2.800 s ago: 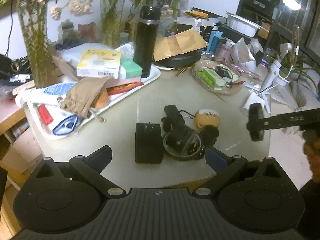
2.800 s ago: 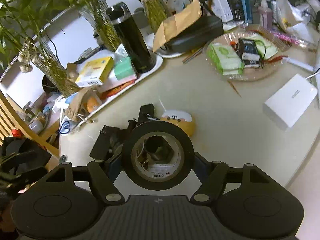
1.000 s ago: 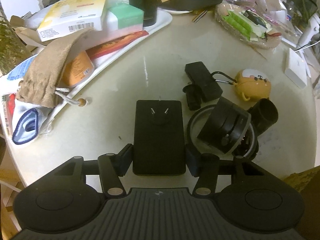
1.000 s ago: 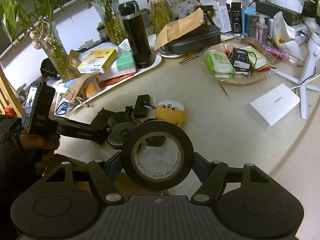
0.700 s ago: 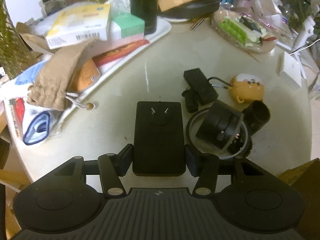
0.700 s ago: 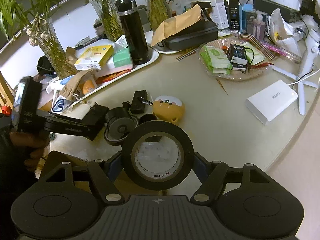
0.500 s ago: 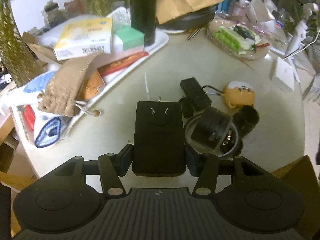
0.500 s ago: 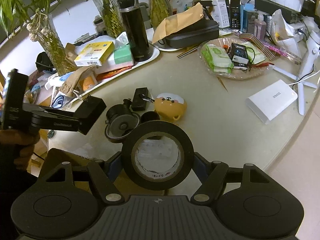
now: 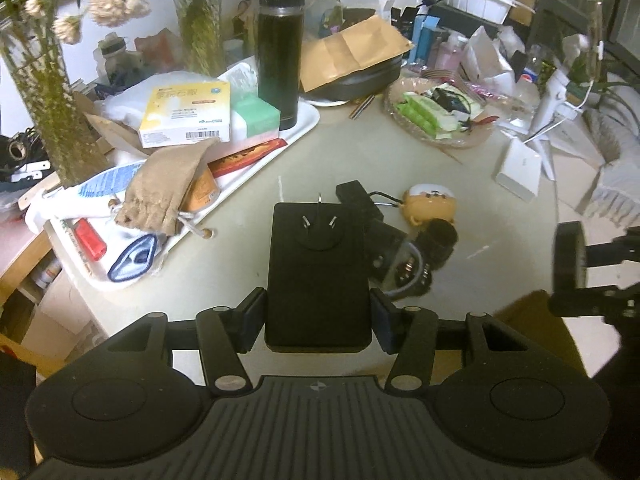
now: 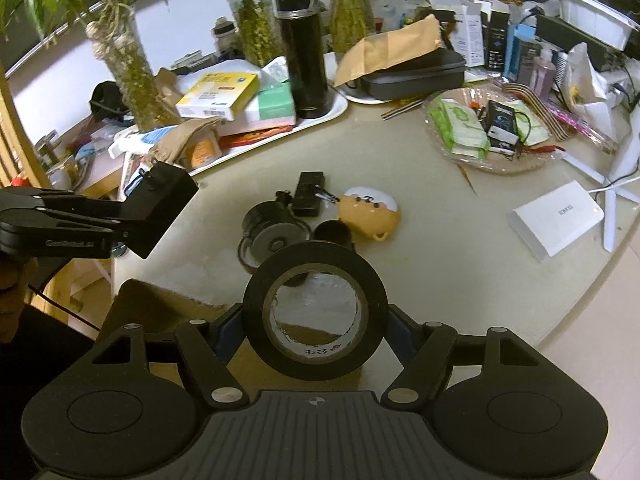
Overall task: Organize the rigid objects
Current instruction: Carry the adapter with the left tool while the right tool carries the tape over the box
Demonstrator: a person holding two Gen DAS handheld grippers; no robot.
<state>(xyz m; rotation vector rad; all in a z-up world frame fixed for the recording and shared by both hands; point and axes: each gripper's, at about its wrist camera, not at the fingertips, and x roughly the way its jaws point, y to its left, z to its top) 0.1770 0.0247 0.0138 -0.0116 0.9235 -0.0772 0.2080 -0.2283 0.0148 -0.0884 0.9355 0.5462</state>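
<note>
The left tongs [image 9: 318, 314] are clamped on a black power adapter [image 9: 318, 276], its flat sides pressed between the two pads and its metal plug prongs facing up and away from the camera. In the right wrist view the same adapter [image 10: 160, 208] is held in the air at the left, clear of the surface [image 10: 440, 248] and beyond its near edge.

The right tongs [image 10: 316, 328] grip a roll of black tape [image 10: 316, 310], which stands on edge between the pads with its open core facing the camera. From the left wrist view this roll [image 9: 568, 258] shows edge-on at the far right, also off the surface.

On the pale round surface below, a small cluster lies close together: a black camera lens [image 10: 272, 236] resting in a ring-shaped lid, a short black cylinder [image 10: 334, 234] just beside it, a flat black box [image 10: 308, 194], and a yellow cartoon-faced case [image 10: 370, 212] with a metal clip reaching toward the box.

Further back, a white tray [image 9: 308, 120] carries a tall black thermos [image 9: 279, 52], a yellow medicine box [image 9: 188, 112], a green box, a tan drawstring pouch [image 9: 164, 188] and a red lighter [image 9: 90, 238]. A glass dish [image 10: 496, 164] of green packets sits to the right, and a white power bank [image 10: 556, 218] lies near the surface's right edge. A cardboard flap [image 10: 160, 308] shows below the near edge of the surface.
</note>
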